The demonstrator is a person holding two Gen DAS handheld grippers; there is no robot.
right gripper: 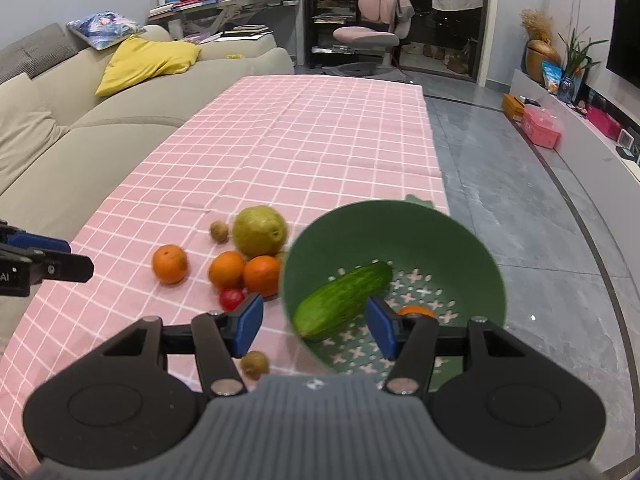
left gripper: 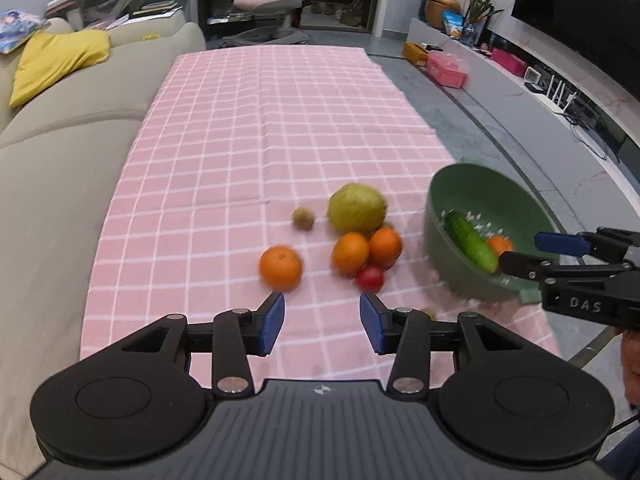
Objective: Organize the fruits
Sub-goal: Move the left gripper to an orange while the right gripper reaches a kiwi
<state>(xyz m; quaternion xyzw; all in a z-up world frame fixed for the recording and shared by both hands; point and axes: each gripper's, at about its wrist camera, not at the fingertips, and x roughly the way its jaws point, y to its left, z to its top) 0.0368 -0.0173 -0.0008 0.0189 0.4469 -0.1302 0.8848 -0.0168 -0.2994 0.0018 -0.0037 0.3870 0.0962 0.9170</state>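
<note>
A green colander bowl [left gripper: 476, 196] [right gripper: 404, 232] stands tilted at the table's right edge, holding a cucumber [left gripper: 472, 242] [right gripper: 344, 300] and an orange [left gripper: 500, 245] [right gripper: 416, 311]. On the pink checked cloth lie a yellow-green pear [left gripper: 356, 208] [right gripper: 260, 230], three oranges [left gripper: 280, 267] [right gripper: 170, 264], a red tomato [left gripper: 370, 278] [right gripper: 231, 298] and two kiwis [left gripper: 303, 218] [right gripper: 255, 363]. My left gripper [left gripper: 322, 322] is open and empty, just short of the fruit. My right gripper [right gripper: 314, 326] is open, its jaws either side of the bowl's near rim.
A beige sofa [left gripper: 60, 152] with a yellow cushion [left gripper: 60, 60] runs along the table's left side. Grey floor [right gripper: 520, 208] and a low TV shelf [left gripper: 560, 92] lie to the right. A pink chair [right gripper: 372, 36] stands beyond the table's far end.
</note>
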